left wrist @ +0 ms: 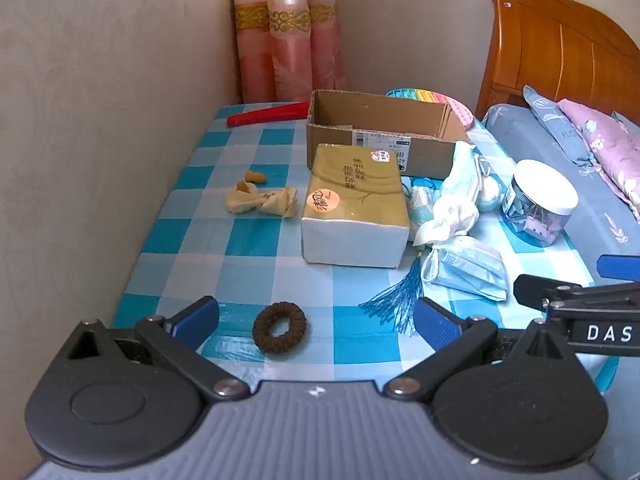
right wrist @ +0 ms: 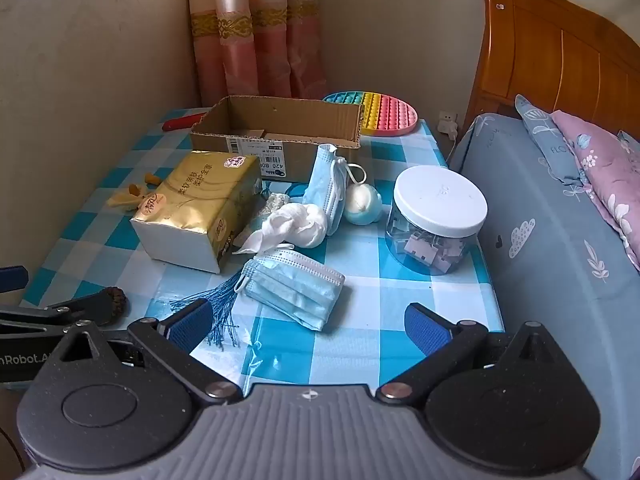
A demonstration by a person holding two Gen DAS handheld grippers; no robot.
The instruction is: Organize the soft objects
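My left gripper [left wrist: 316,320] hangs open over a brown hair tie [left wrist: 279,327] lying between its blue pads, untouched. My right gripper [right wrist: 310,324] is open near the table's front edge, just short of a folded blue face mask [right wrist: 296,286] and a blue tassel [right wrist: 218,312]. Behind them lie a knotted white cloth [right wrist: 298,226], a second mask [right wrist: 330,184], a pale ball [right wrist: 362,204] and a gold tissue pack [left wrist: 356,204]. A crumpled yellow cloth [left wrist: 260,202] sits to the left. An open cardboard box [left wrist: 380,128] stands at the back.
A clear jar with a white lid [right wrist: 438,220] stands at the right of the checked table [right wrist: 400,292]. A rainbow pop mat [right wrist: 384,114] and a red object [left wrist: 266,115] lie at the back. Wall on the left, bed [right wrist: 560,240] on the right.
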